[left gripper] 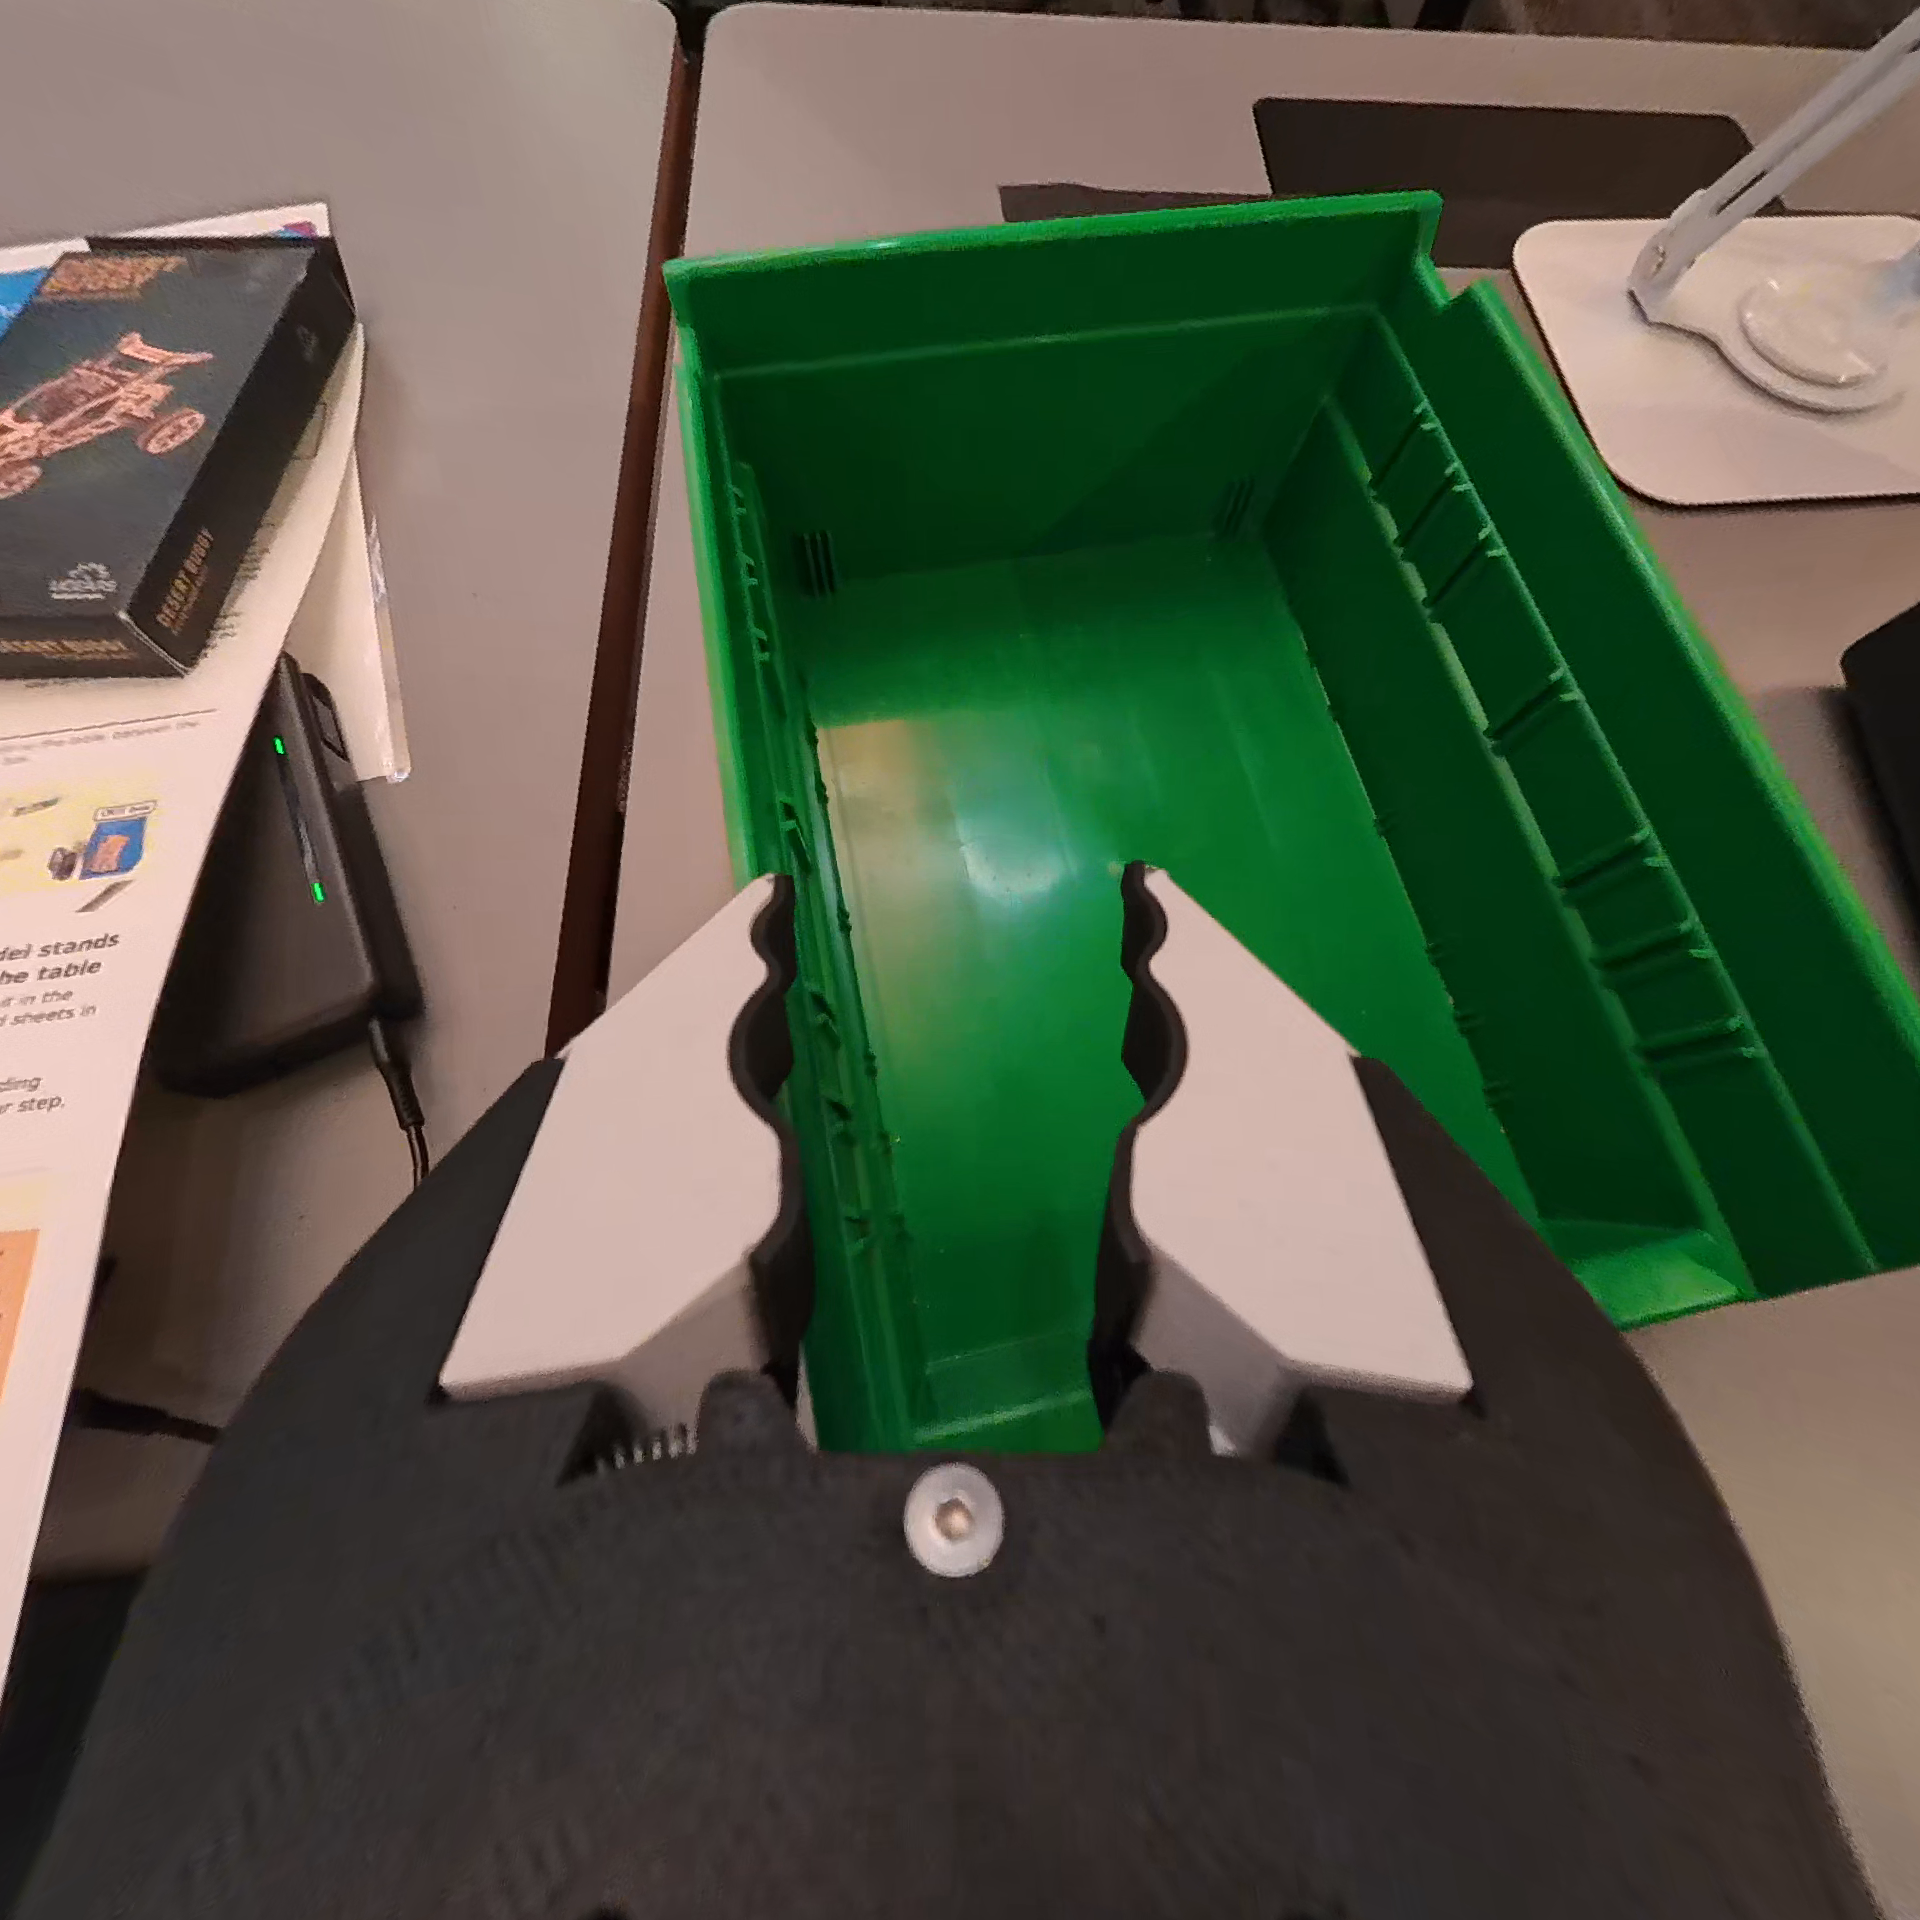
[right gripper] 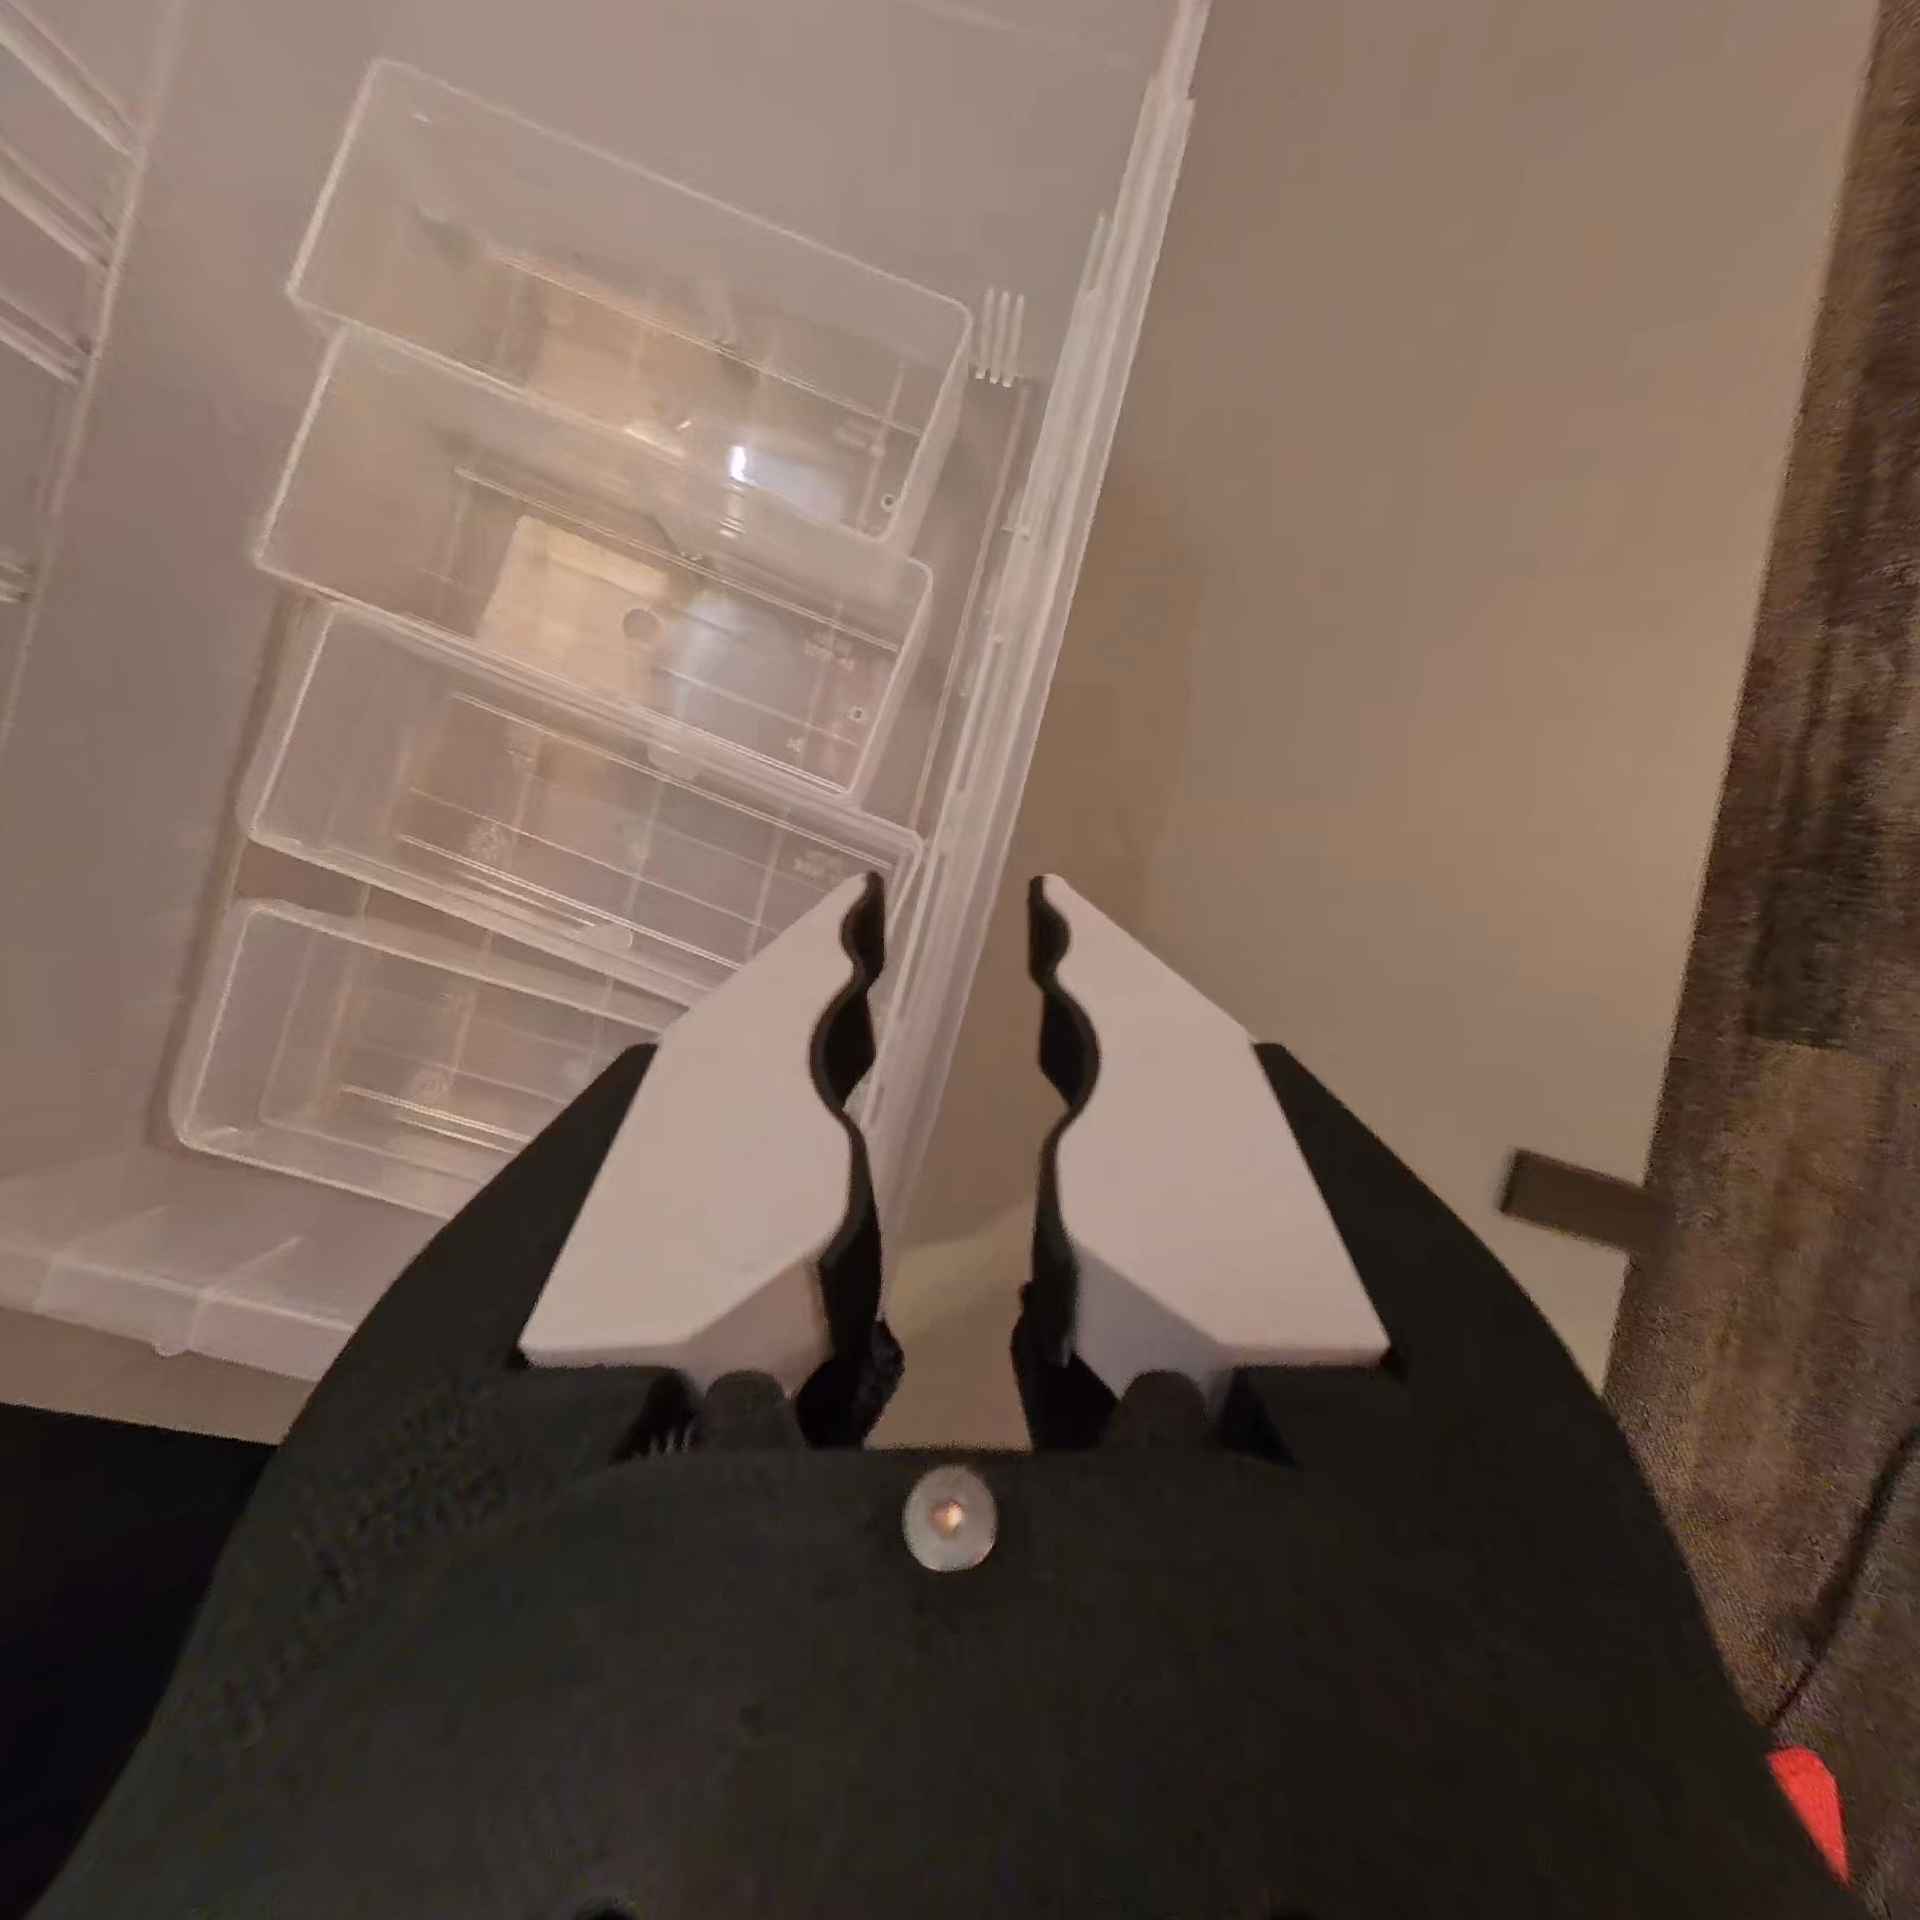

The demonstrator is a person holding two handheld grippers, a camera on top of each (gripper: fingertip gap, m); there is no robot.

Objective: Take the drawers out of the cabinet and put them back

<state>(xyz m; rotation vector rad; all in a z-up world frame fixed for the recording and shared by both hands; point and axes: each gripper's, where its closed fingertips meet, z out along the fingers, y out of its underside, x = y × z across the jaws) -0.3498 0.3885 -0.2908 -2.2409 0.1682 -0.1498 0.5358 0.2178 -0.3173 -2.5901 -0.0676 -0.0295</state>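
A green cabinet shell (left gripper: 1039, 675) lies on its back on the grey table, open side up and empty, with drawer rails along both inner walls. My left gripper (left gripper: 956, 878) is open and straddles the shell's left wall (left gripper: 821, 935), one finger outside and one inside. In the right wrist view several clear plastic drawers (right gripper: 623, 457) lie overlapping inside a large translucent bin (right gripper: 1049, 582). My right gripper (right gripper: 956, 894) is open, with the bin's ribbed right edge running between its fingers; I cannot tell if they touch it.
Left of the shell are a black box with a buggy picture (left gripper: 156, 447), printed sheets (left gripper: 62, 1039) and a black power bank with a cable (left gripper: 301, 883). A white lamp base (left gripper: 1745, 364) and a black mat (left gripper: 1496, 156) are behind. Grey carpet (right gripper: 1787, 831) runs down the right.
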